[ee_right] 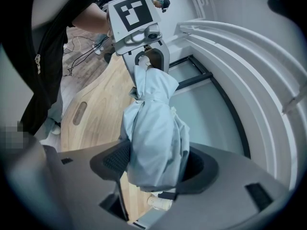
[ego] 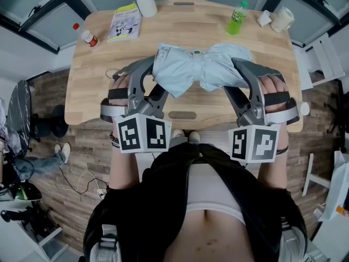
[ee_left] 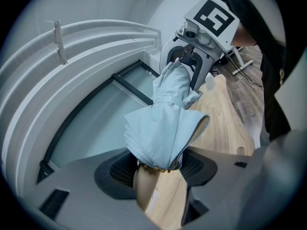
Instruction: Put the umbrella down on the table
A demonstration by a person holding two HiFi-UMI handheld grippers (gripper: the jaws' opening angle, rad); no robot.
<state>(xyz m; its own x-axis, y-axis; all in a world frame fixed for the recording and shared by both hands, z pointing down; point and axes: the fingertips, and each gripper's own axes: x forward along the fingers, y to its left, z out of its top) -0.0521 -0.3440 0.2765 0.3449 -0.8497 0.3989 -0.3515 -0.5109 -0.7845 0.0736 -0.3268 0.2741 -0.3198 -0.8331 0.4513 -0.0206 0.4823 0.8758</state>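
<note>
A folded pale-blue umbrella (ego: 199,70) was held level at the centre of the frame, over the wooden surface (ego: 180,29). Its ends were clamped between the fingers (ee_left: 115,172) of the left gripper (ee_left: 159,169) and the right gripper (ee_right: 154,174), which were closed on the fabric.

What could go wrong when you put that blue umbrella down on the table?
1. The left tool and the right tool each pinch one end of the umbrella. If one lets go first, the other end could swing down and bang the table.
2. Both tools seem to grip mostly loose fabric, so the umbrella might slip out early.
</note>
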